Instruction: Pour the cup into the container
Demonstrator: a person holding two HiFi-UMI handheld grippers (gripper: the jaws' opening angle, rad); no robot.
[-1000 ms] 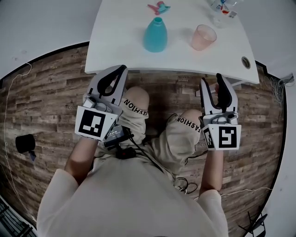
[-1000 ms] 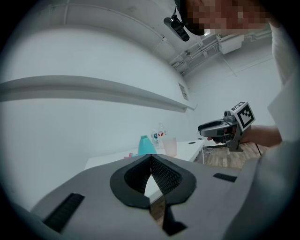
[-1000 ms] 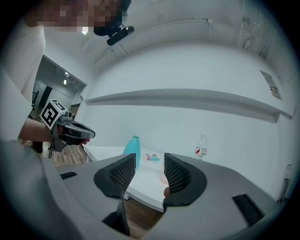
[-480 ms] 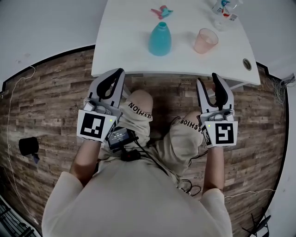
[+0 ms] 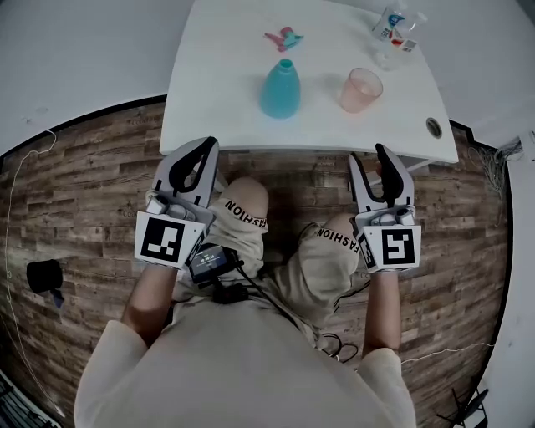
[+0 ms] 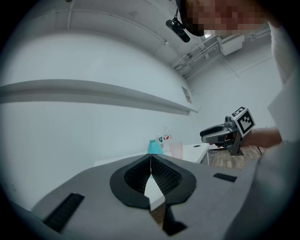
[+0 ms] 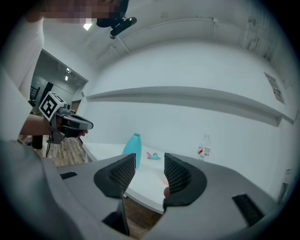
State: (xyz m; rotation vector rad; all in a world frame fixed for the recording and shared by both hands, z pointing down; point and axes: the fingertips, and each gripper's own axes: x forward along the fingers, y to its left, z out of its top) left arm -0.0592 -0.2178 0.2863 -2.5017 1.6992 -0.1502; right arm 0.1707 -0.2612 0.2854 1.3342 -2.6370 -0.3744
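Cup mostly hidden behind right hand-held gripper jaw in right gripper view; bottle label unreadable.

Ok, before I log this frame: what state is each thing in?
Left gripper: jaws shut, empty.
Right gripper: jaws apart, empty.
Pink cup: upright on table, untouched.
Teal bottle: upright, uncapped.
Spray top: lying on table.
Clear bottle: upright.

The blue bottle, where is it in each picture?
Head view: the blue bottle stands on the white table, near the top, in the middle.
Left gripper view: the blue bottle is small, in the middle, just above the shut jaws.
Right gripper view: the blue bottle is left of the middle, beside the open jaws.
Shared landmark: the white table under it.
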